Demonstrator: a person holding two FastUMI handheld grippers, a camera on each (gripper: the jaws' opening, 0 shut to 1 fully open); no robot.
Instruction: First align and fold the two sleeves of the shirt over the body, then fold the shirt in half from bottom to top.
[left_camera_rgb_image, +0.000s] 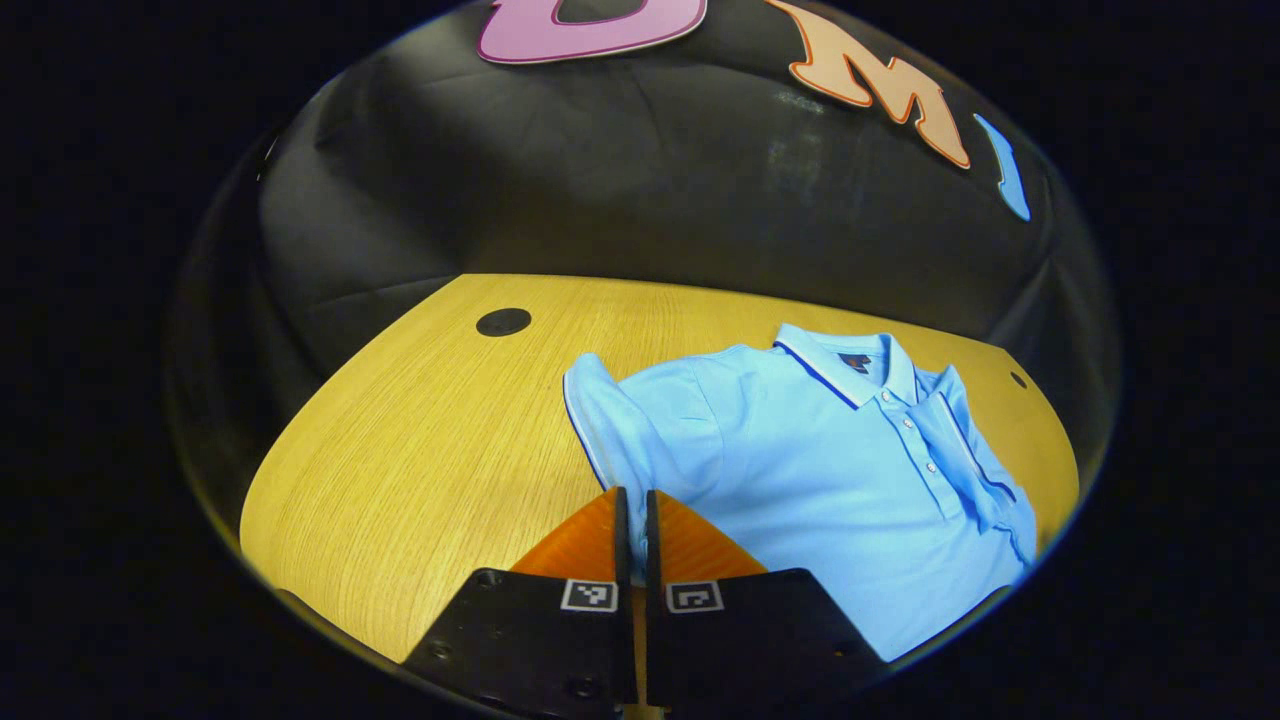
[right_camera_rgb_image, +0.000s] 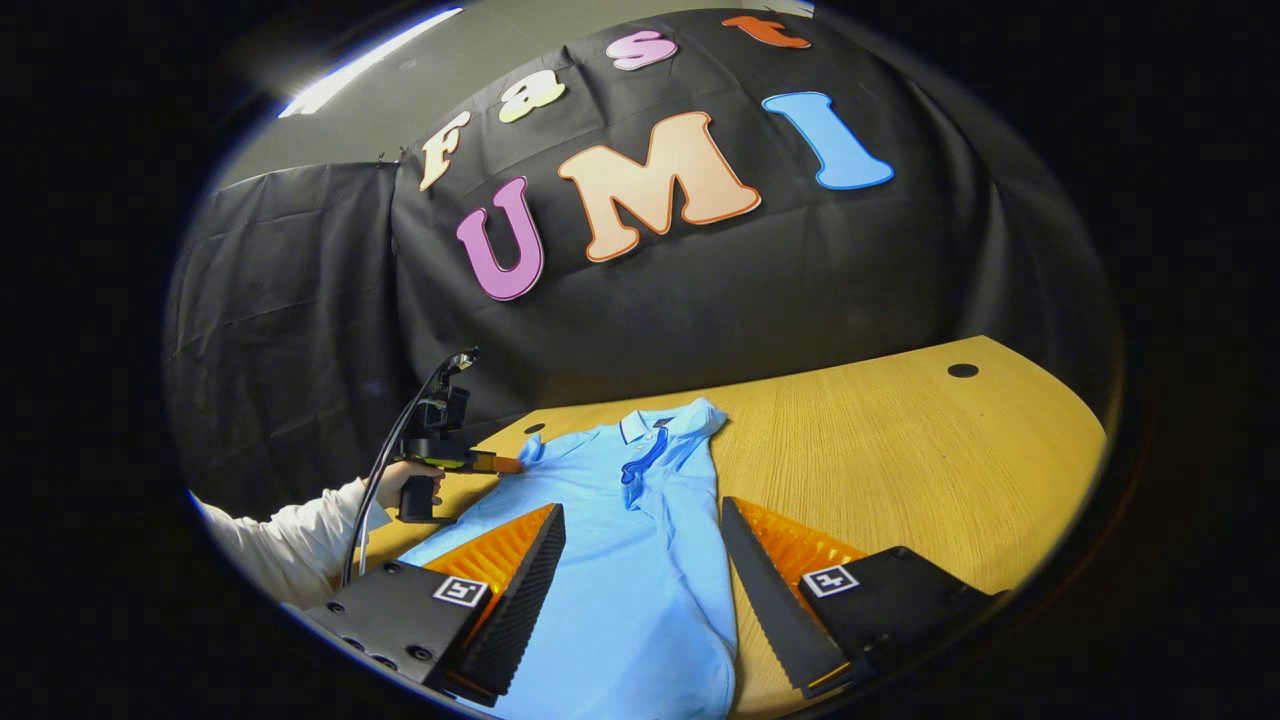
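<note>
The shirt (left_camera_rgb_image: 830, 480) lay face up on the table (left_camera_rgb_image: 420, 450), collar toward the booth wall and hem toward the person. In the left gripper view one sleeve (left_camera_rgb_image: 605, 425) stuck out flat to the side, while the other sleeve (left_camera_rgb_image: 975, 455) was already turned in over the chest beside the button placket.

The left gripper (left_camera_rgb_image: 632, 510) had its fingers drawn together to a thin slit, right at the edge of the spread sleeve. Cloth showed just past the tips, but whether any was pinched between them could not be told. From the right gripper view, the same tool and the hand (right_camera_rgb_image: 412, 482) holding it sat at that sleeve's outer edge. The right gripper (right_camera_rgb_image: 640, 560) hung wide open above the lower body of the shirt, holding nothing.

The fabric looked like a light, soft knit: limp and likely to sag and crease when lifted, with little stiffness except at the collar and the piped sleeve cuff. The best hold would probably be the cuff hem, where the doubled edge gives the fingers something firm. A shallow pinch might slip, and dragging could pull the whole body out of line on the smooth wood.
</note>
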